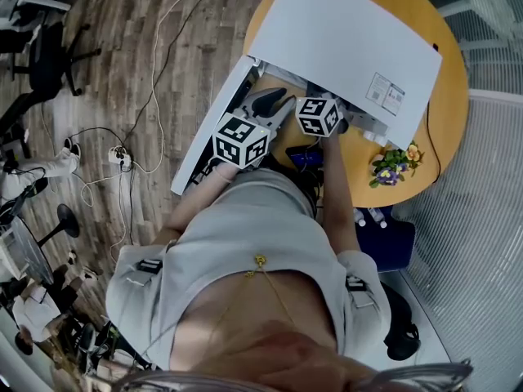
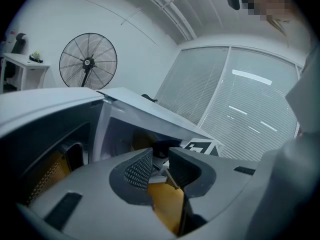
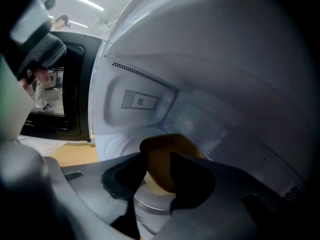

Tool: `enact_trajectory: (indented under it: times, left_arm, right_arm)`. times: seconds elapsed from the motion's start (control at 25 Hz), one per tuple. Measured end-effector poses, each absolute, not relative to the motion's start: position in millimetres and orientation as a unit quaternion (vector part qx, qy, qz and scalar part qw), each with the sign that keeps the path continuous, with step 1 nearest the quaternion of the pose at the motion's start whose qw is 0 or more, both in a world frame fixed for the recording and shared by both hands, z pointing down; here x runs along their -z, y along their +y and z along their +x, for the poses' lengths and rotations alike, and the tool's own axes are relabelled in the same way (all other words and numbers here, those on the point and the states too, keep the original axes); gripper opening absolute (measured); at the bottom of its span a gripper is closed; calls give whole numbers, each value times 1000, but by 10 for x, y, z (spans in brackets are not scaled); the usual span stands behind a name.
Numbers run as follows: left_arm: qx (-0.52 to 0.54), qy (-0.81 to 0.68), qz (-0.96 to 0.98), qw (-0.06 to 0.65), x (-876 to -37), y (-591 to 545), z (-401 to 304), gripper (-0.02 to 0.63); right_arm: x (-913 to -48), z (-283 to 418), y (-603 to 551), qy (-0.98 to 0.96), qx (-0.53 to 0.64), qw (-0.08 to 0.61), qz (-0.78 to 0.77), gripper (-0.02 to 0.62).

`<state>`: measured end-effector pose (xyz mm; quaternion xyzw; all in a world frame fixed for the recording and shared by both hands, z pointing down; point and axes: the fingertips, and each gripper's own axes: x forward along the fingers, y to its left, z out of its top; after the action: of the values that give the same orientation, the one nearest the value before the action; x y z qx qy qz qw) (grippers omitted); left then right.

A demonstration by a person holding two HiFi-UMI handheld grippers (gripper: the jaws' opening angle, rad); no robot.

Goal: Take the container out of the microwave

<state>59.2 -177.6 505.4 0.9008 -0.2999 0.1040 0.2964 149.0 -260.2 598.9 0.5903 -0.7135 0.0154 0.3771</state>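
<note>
A white microwave [image 1: 343, 39] stands on a round orange table [image 1: 449, 113], its door [image 1: 208, 129] swung open to the left. On the glass turntable [image 3: 150, 200] inside the cavity sits a yellow-brown container [image 3: 167, 149]. My right gripper [image 3: 159, 166] reaches into the cavity, open, with the container's near side showing between its fingertips; I see no pad pressing on it. From the head view only its marker cube [image 1: 319, 115] shows. My left gripper [image 2: 161, 159] hovers at the microwave's mouth beside the door, its jaws slightly apart and empty.
A small bunch of flowers [image 1: 392, 166] lies on the table's near edge, and a dark blue object [image 1: 304, 158] sits in front of the microwave. Cables and a power strip [image 1: 118, 155] lie on the wooden floor at left. A standing fan [image 2: 88, 61] is behind.
</note>
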Motion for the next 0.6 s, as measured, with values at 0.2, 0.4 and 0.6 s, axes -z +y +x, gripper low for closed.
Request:
enact_trajectory:
  times: [0.2, 0.4, 0.6]
  left_arm:
    - [-103, -303, 898, 300, -5075, -1790, 567, 101]
    - [-101, -304, 898, 303, -5077, -1801, 565, 101]
    - [-102, -301, 898, 305, -5089, -1798, 569, 101]
  right_arm:
    - [-5994, 1485, -2619, -715, -12, 371, 593, 141]
    - [-5987, 1482, -2613, -716, 4, 367, 594, 150]
    - [-5990, 1506, -2623, -712, 10, 367, 598, 143]
